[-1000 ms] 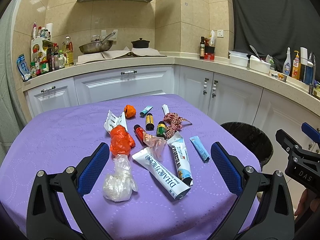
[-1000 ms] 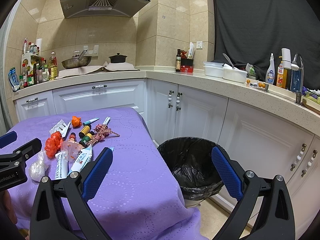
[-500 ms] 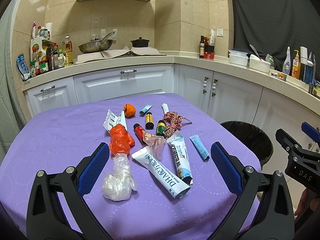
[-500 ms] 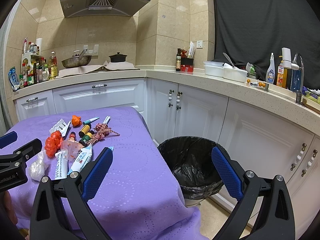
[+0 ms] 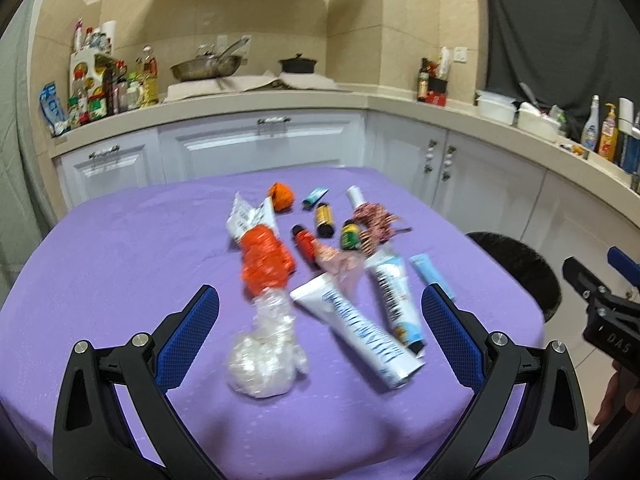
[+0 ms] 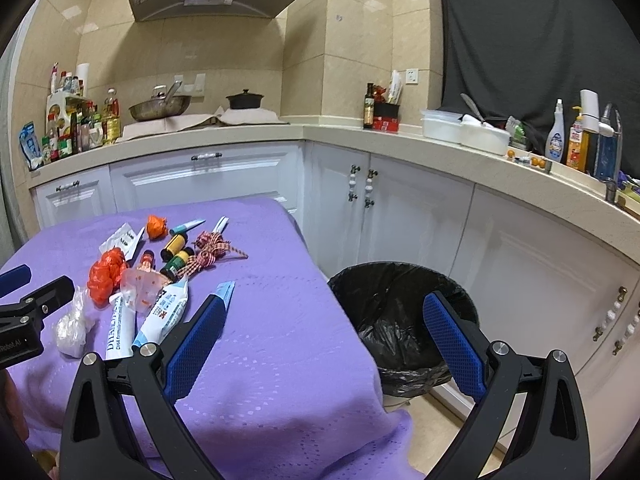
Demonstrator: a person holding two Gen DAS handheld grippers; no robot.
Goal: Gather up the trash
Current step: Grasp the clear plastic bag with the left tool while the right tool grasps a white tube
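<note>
Lying between spread left gripper (image 5: 320, 322) jaws: clear plastic wad (image 5: 264, 364), untouched.

Both wrist views share the purple table (image 5: 120, 264).

Your left gripper (image 5: 316, 320) has moved forward and a little lower over the surface (image 5: 120, 264). The clear plastic wad (image 5: 266, 364) and the long white tube (image 5: 356, 336) now sit closer to its fingers (image 5: 192, 332), and its view is blurry from the move. Your right gripper (image 6: 324, 344) has tipped slightly toward the trash bin (image 6: 392, 312).
</note>
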